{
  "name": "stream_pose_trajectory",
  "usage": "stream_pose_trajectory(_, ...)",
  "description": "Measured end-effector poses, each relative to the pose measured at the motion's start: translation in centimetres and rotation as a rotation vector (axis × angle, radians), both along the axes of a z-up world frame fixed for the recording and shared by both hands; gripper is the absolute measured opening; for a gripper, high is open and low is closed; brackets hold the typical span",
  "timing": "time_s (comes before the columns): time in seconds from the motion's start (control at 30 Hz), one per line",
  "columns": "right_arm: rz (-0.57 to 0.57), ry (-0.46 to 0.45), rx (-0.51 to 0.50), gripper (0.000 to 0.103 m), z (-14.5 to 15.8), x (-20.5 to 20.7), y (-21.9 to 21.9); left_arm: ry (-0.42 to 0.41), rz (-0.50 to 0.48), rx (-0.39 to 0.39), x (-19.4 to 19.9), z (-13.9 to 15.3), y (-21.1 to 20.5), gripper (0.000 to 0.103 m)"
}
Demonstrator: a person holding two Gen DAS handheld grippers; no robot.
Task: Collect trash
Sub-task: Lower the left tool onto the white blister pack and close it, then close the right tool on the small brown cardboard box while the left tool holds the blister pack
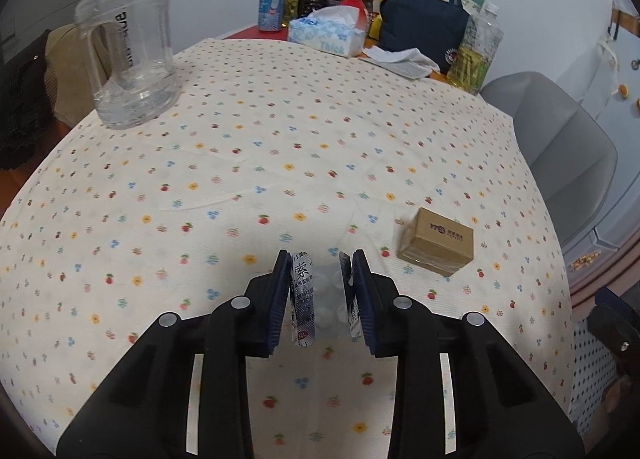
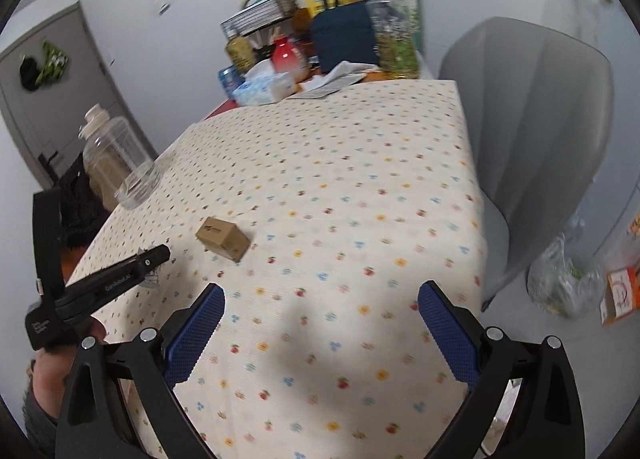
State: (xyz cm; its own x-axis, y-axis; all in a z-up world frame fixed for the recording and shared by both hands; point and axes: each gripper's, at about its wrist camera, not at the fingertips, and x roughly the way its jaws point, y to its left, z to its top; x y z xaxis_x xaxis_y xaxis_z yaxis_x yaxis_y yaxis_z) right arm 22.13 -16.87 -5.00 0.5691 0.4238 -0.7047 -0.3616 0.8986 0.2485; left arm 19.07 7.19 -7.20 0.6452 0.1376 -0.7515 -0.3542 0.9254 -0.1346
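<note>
The left gripper (image 1: 322, 271) points down at the table (image 1: 240, 163), its blue pads clenched on a used blister pack (image 1: 320, 295), a silver foil strip with clear empty bubbles, bent so its two foil edges stand up against the pads. The pack sits low between the jaws, close to or touching the flowered tablecloth; whether it has lifted clear cannot be told. To do this step well, the hold should stay firm on the folded edges, since the thin foil can slip or spring flat, and the lift should go straight up before any sideways travel. Just to the right of this gripper lies a small cardboard box (image 1: 438, 245), near but apart, likely the next piece of trash. The right gripper (image 2: 320, 333) hovers over the near table edge with its jaws spread wide and nothing between them; it could take the box (image 2: 224, 237) while the left one carries the pack. In the right wrist view, a clear plastic bag (image 2: 564, 287) sits on the floor beside the grey chair (image 2: 532, 131) and looks like the place for trash. A large clear water jug (image 1: 128, 47) stands at the far left of the table, well away.
</note>
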Motion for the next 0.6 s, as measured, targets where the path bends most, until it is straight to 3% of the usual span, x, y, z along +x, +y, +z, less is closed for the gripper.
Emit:
stream_pose_trajectory(0.43, 0.151, -0.008, -0.132, 0.094, -0.8, 2.6, 8.4, -0.037, 0.102, -0.021, -3.5, 1.3, 5.2, 0.031)
stream_pose_trajectory(0.6, 0.174, 0.002, -0.19, 0.086, -2.2, 4.0, 11.0, -0.041, 0.129, -0.025, -4.6, 1.4, 6.7, 0.031)
